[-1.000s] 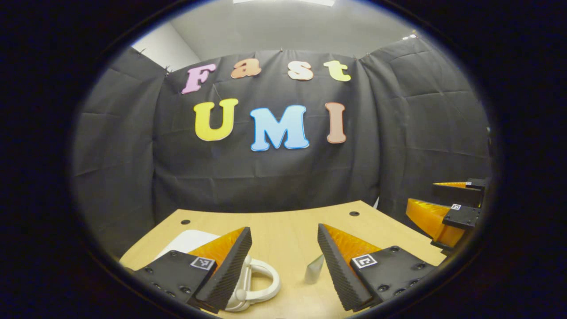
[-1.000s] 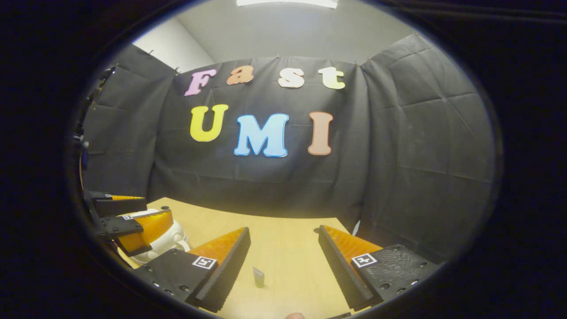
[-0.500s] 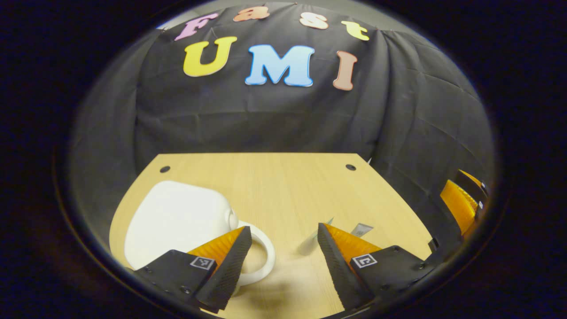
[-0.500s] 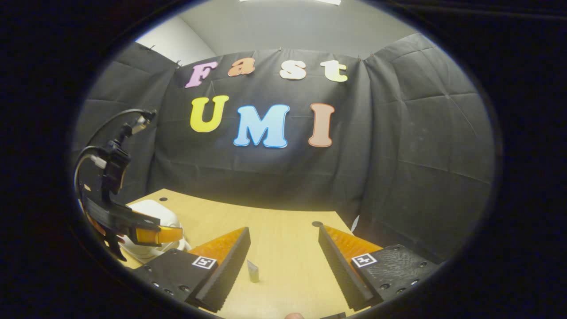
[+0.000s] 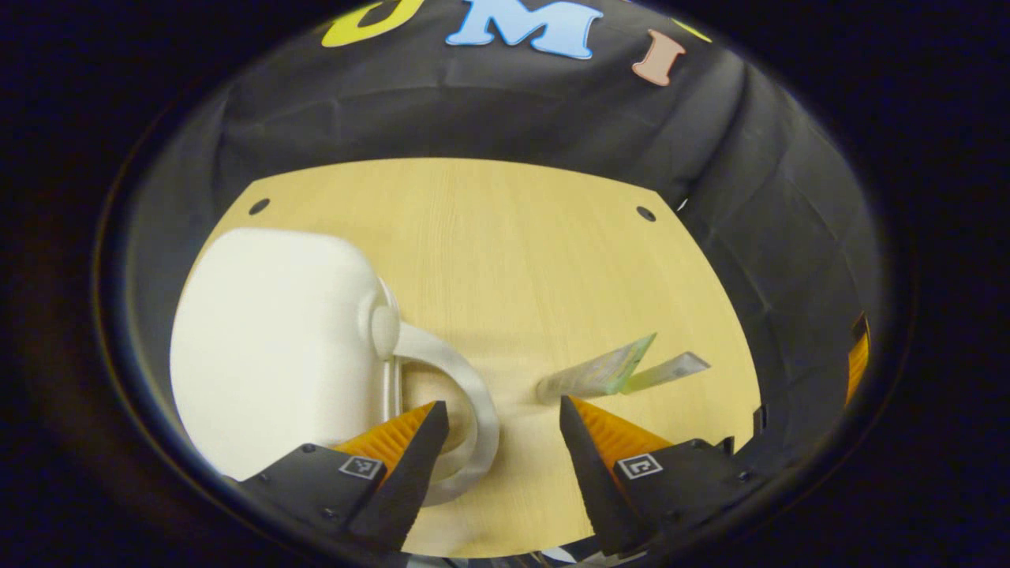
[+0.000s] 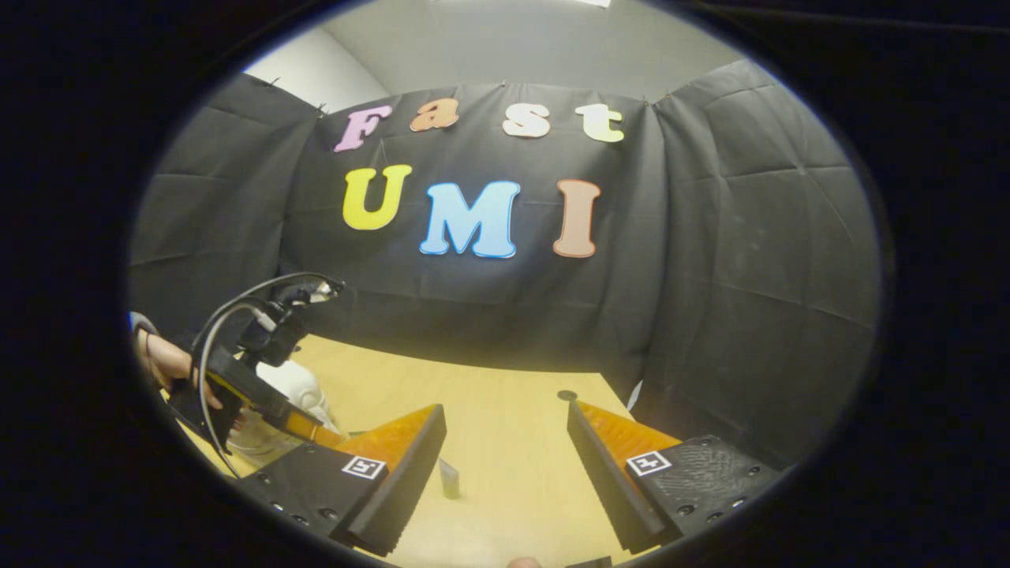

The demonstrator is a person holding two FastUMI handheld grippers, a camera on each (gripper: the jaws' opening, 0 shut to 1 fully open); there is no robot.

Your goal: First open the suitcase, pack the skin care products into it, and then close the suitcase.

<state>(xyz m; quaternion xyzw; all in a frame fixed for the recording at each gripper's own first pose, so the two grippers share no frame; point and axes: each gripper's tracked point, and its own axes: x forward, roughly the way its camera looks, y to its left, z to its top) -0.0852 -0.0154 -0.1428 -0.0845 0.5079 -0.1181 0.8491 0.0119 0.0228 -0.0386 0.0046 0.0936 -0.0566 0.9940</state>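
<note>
Left gripper view, L to R: white case lying shut on table, toward its left edge, rounded shell up, looped handle pointing toward table middle. Left gripper hanging above near edge, jaws spread wide, nothing between them; its left finger over the handle loop, contact impossible to tell. Just R of handle, two flat tubes lying side by side, angled toward right edge: pale green tube nearer, second tube just behind, looks partly overlapped by the first. Two small holes near far corners of table. At far R rim, bit of other gripper, too cut off to read.

Right gripper view, L to R: hand w/ sleeve cuff holding left gripper tilted down over case, cable looping above it. Case mostly hidden behind that gripper, near left edge. Right gripper above near edge of table, jaws spread wide, empty. Small tube on table beside its left finger, not touching as far as visible. One hole near far right corner.
</note>
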